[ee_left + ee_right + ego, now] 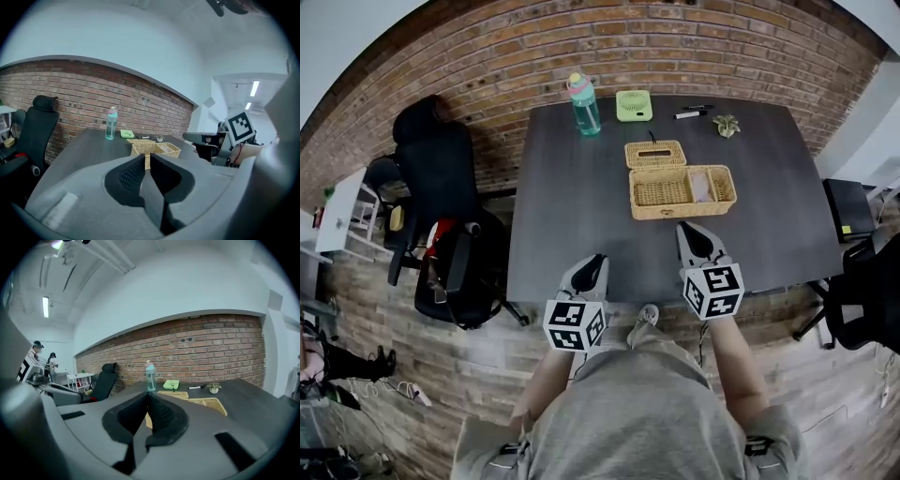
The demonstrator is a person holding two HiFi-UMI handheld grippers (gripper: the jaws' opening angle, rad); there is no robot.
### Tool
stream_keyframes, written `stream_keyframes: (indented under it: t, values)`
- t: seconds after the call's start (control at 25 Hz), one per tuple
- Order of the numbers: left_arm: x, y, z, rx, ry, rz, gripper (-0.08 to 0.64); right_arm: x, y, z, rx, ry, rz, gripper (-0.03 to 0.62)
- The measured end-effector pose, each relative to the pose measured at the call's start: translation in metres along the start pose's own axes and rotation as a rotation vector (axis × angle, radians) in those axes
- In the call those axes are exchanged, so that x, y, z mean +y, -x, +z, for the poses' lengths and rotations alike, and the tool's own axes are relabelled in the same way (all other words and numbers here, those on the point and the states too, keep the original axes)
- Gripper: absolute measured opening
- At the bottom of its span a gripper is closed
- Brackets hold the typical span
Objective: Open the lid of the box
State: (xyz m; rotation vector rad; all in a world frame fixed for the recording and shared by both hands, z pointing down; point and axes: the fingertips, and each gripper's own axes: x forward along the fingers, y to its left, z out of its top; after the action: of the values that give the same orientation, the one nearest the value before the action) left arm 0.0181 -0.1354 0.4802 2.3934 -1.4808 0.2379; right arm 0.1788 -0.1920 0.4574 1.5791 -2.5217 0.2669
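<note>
The wicker box (680, 212) stands open on the dark table (572, 216), right of centre, with two compartments. Its wicker lid (655, 154) lies flat on the table just behind it. My left gripper (598, 259) hovers over the table's front edge, well short of the box; a thin slit shows between its jaws and nothing is in it. My right gripper (686, 228) is shut and empty, its tip just in front of the box's front wall. In the left gripper view the box (161, 149) is seen past the gripper (146, 156). The right gripper (148, 397) points at the box (211, 403) and the lid (174, 394).
At the table's far edge stand a teal bottle (584, 103), a green flat gadget (634, 105), a marker (689, 114) and a small plant (727, 124). A black office chair (441, 169) stands left of the table, another chair (862, 300) at the right.
</note>
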Motion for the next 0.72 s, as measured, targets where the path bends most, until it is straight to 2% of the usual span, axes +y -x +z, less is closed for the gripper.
stream_keyframes:
  t: [0.24, 0.72]
  values:
    - [-0.017, 0.046, -0.019, -0.002, -0.012, -0.006, 0.034, 0.035, 0.055, -0.016, -0.018, -0.034, -0.003, 0.003]
    - [-0.055, 0.134, -0.046, -0.026, -0.008, 0.0, 0.029, 0.101, 0.151, -0.035, -0.043, -0.009, 0.009, 0.003]
